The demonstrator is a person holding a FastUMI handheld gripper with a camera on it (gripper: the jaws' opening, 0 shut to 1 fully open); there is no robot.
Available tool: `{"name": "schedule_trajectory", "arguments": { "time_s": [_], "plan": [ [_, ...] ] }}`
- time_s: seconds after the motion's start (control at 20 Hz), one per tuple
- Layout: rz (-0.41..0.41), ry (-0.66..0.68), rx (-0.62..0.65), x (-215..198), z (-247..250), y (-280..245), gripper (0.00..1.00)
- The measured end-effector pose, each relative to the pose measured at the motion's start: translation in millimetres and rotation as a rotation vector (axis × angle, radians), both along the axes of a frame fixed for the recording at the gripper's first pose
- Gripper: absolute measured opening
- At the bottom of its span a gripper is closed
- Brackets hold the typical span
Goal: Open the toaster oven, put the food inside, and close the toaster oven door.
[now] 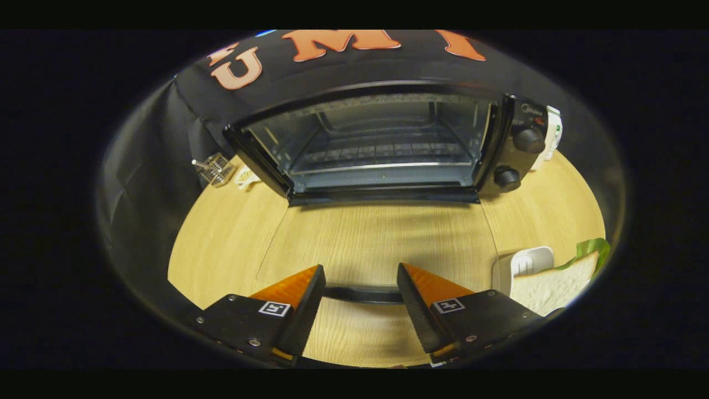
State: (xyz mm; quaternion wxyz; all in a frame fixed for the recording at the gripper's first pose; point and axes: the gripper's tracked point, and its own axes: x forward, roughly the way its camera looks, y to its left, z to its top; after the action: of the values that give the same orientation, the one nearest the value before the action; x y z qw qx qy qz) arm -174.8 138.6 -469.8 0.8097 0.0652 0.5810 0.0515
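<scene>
The black toaster oven (382,141) stands at the back of the wooden table with its cavity showing and a wire rack (382,151) inside. Its glass door (382,233) lies folded down flat towards me, the table grain visible through it. The door's dark handle bar (363,293) runs crosswise just ahead of my gripper (360,277), in the gap between the fingertips. The fingers stand apart and press on nothing. A sandwich (554,285) of white bread with green lettuce lies to the right of the right finger, beside the lowered door.
A white holder (523,265) sits just behind the sandwich. Two knobs (528,140) are on the oven's right panel, with a white item (554,133) behind that side. A small clear wire object (215,169) lies left of the oven. Black cloth walls the back and left.
</scene>
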Motion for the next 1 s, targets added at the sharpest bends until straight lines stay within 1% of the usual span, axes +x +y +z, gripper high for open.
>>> {"name": "schedule_trajectory", "arguments": {
  "time_s": [0.1, 0.2, 0.3, 0.4, 0.55, 0.75, 0.8, 1.0],
  "plan": [
    [0.027, -0.018, -0.010, 0, -1, -1, 0.78],
    [0.031, -0.008, -0.003, 0, 4, -2, 0.77],
    [0.033, -0.011, 0.014, -6, 18, -5, 0.76],
    [0.048, -0.049, -0.002, -8, 35, -20, 0.79],
    [0.053, -0.082, -0.019, -14, 61, -50, 0.84],
    [-0.016, -0.133, -0.025, -8, 96, -100, 0.90],
    [-0.038, -0.139, -0.047, -7, 103, -118, 0.92],
    [-0.026, -0.153, -0.162, -13, 123, -184, 0.92]
  ]
}}
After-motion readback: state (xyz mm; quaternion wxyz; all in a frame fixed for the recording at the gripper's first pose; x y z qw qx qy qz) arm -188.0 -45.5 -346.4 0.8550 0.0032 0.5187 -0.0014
